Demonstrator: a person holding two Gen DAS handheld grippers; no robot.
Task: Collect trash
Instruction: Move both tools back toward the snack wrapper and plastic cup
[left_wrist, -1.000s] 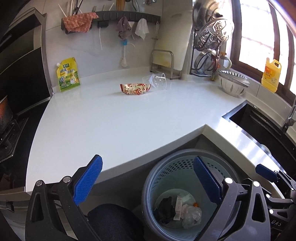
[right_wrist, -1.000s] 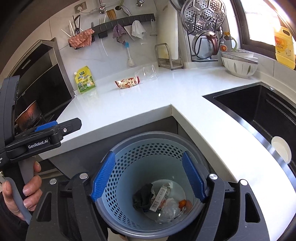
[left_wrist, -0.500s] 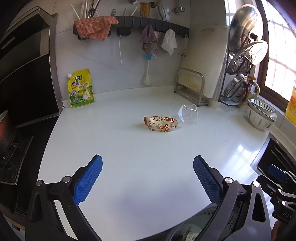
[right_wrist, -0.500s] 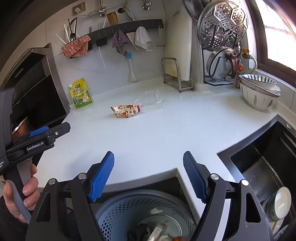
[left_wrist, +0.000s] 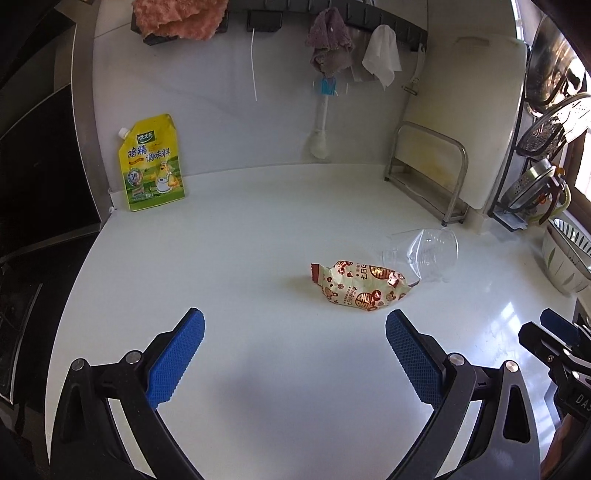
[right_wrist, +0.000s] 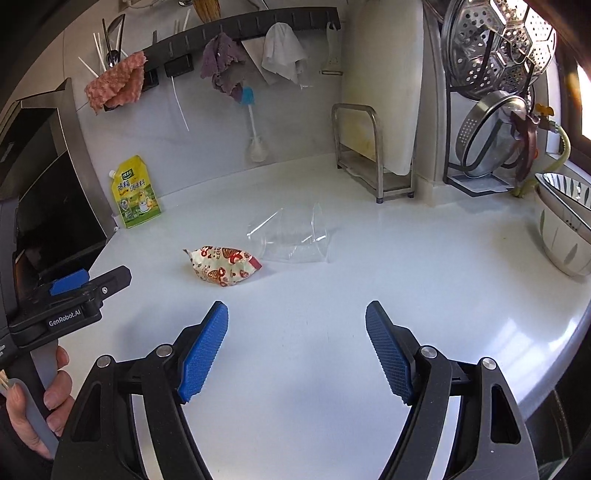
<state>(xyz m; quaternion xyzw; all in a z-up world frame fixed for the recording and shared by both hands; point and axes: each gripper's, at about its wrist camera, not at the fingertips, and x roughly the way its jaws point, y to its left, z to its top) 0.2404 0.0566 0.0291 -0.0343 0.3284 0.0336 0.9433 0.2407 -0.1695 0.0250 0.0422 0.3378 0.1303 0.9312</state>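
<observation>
Left hand-held gripper (left_wrist: 295, 334) and right hand-held gripper (right_wrist: 297, 332) both spread wide, empty, above white bench (left_wrist: 258, 369). Crumpled snack wrapper (left_wrist: 364, 286) beside tipped clear cup (left_wrist: 424, 254); cup's outline faint, base hard to trace.

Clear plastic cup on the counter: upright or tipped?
Tipped. The clear plastic cup lies on its side on the white counter, beside the snack wrapper. It looks empty.
</observation>
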